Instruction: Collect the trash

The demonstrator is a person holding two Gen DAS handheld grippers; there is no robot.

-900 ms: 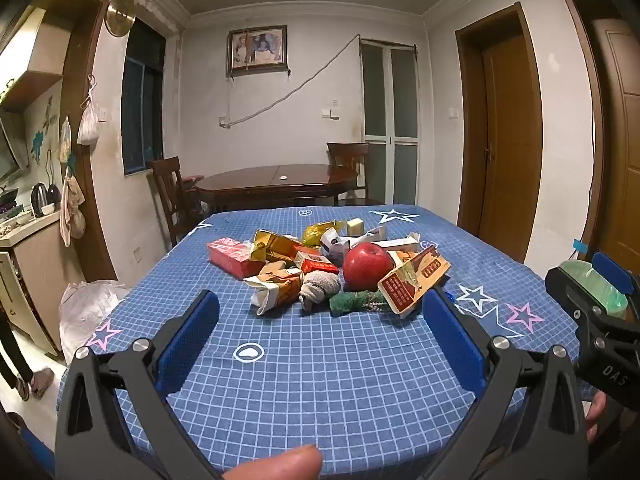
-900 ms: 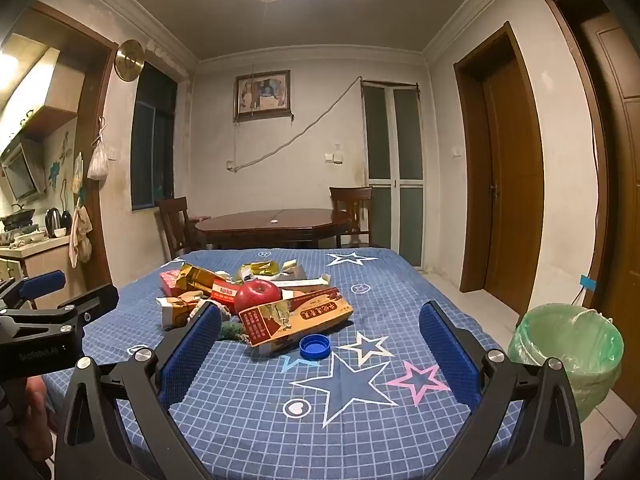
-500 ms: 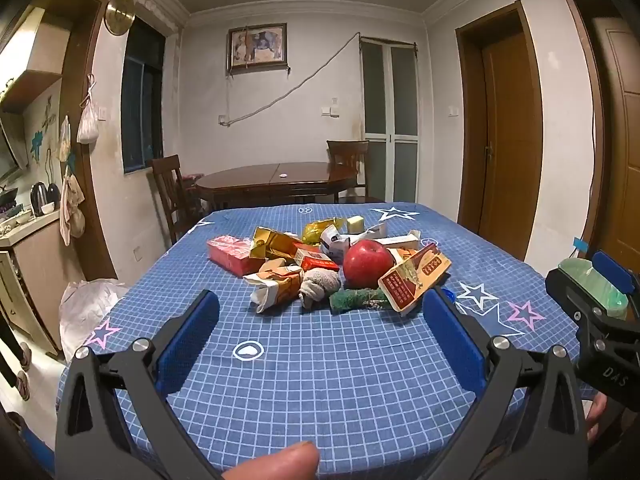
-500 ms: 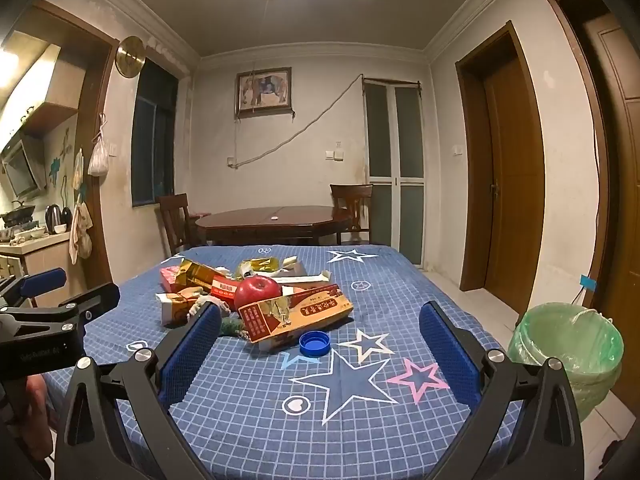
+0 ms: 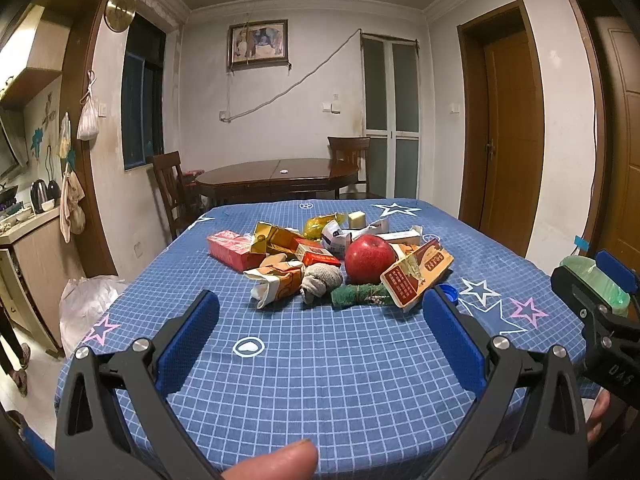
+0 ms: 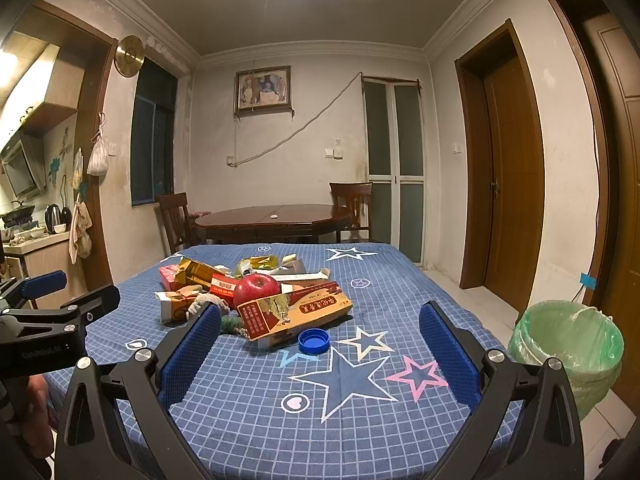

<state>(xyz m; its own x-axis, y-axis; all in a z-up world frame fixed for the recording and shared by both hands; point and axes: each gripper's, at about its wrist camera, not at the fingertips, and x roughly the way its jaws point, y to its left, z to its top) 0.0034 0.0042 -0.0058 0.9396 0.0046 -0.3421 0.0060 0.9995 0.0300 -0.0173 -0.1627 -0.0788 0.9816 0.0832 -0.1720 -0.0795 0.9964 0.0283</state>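
Dead ahead of both claws, the trash pile (image 5: 332,264) sits mid-worktop (image 5: 320,360), well apart. Left claw (image 5: 320,328) and right claw (image 6: 320,344) are both fully released, empty. Torn carton (image 6: 294,314) lies crosswise nearest the right claw, bin (image 6: 568,344) off its right side, so right looks better placed.

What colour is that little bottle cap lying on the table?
The bottle cap is blue, beside the torn box; the right wrist view shows it best.

Over the last second both views have tilted slightly downward: the trash pile (image 5: 332,260) with its apple (image 6: 257,286) sits a little higher in each picture. The person's thumb (image 5: 276,462) at the near edge of the left view has crept right.
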